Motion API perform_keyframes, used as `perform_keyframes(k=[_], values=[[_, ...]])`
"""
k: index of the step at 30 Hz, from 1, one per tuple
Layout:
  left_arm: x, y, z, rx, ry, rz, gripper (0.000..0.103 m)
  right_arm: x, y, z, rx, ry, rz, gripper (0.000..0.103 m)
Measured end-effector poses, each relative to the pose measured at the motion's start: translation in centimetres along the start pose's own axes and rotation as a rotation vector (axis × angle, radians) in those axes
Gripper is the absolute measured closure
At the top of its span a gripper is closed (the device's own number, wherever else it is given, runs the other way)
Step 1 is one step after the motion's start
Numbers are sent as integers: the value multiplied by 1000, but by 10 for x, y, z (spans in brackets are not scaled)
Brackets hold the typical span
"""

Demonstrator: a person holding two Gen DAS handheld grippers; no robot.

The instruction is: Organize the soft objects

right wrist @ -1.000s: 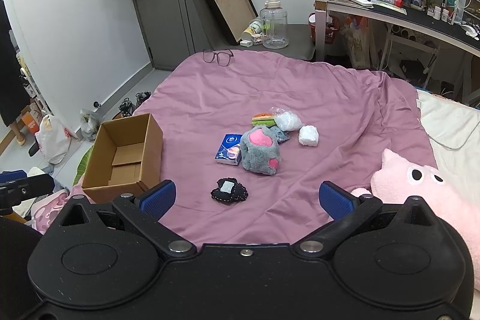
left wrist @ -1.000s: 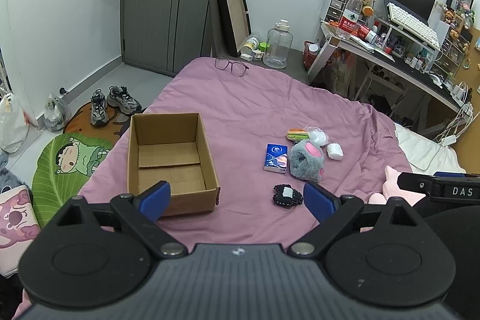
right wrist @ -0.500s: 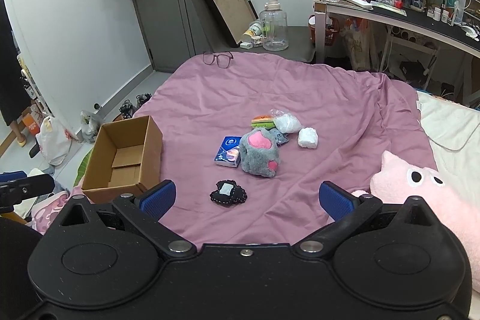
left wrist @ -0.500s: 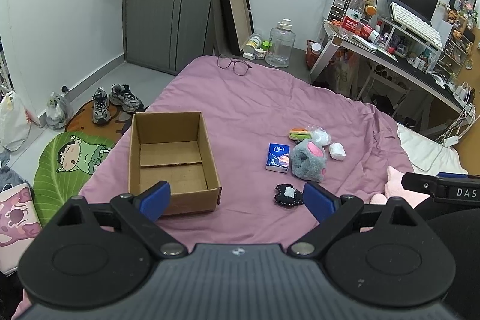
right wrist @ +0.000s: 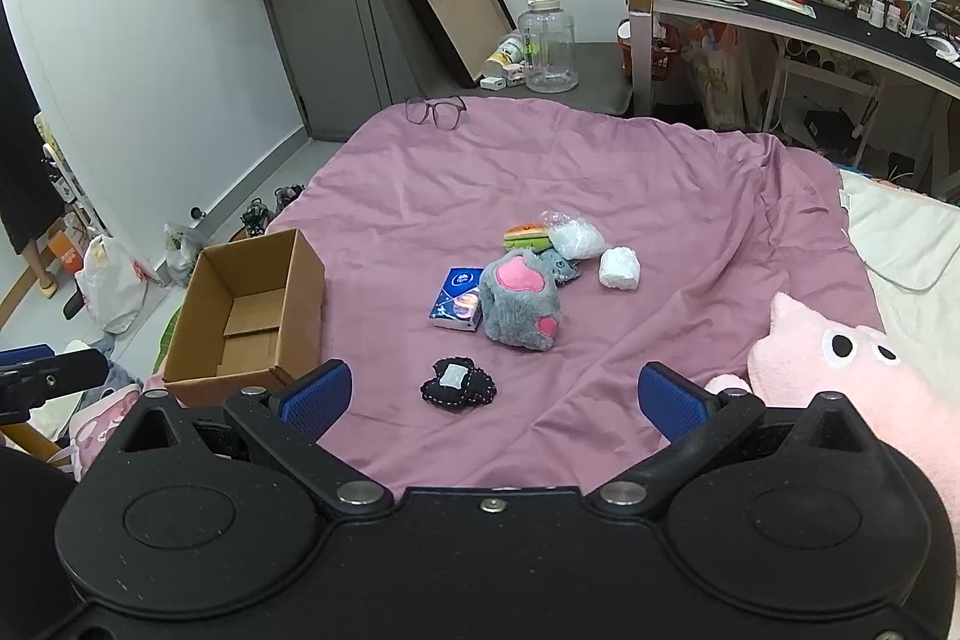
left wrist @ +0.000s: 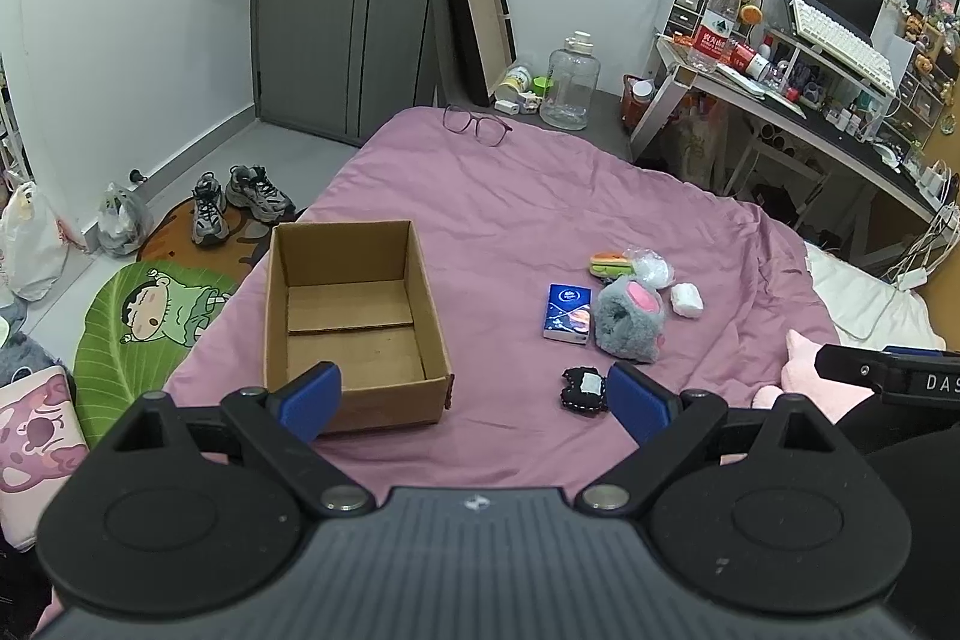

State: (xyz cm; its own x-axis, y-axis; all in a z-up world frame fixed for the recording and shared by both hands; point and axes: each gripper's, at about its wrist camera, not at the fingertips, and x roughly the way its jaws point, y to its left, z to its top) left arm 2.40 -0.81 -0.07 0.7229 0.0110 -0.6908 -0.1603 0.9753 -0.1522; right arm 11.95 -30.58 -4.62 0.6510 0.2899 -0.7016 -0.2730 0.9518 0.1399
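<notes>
An open, empty cardboard box sits on the left of a purple bed cover. To its right lies a cluster: a grey plush paw with pink pads, a blue tissue pack, a small burger-like plush, a clear bag, a white wad and a black pouch. My left gripper is open above the near box edge. My right gripper is open, short of the black pouch.
A large pink pig plush lies at the right. Glasses rest at the bed's far edge. A desk, water jug and leaning tray stand behind. Shoes and bags are on the floor left.
Both views have shifted slightly; the objects sit a little farther and higher in frame. Nothing on the bed has moved and both grippers stay open.
</notes>
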Motion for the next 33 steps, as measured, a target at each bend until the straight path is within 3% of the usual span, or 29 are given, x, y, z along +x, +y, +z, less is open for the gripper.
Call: perform_keyframes(k=[14, 20, 25, 33], values=[[34, 1, 7, 46, 65, 6, 8, 23, -18, 3, 37, 39, 2, 0], [56, -5, 10, 119, 127, -66, 8, 42, -24, 5, 51, 77, 14, 0], [80, -9, 15, 160, 167, -63, 8, 61, -30, 7, 64, 116, 12, 0], [118, -18, 22, 182, 239, -124, 9, 93, -44, 12, 112, 166, 37, 0]])
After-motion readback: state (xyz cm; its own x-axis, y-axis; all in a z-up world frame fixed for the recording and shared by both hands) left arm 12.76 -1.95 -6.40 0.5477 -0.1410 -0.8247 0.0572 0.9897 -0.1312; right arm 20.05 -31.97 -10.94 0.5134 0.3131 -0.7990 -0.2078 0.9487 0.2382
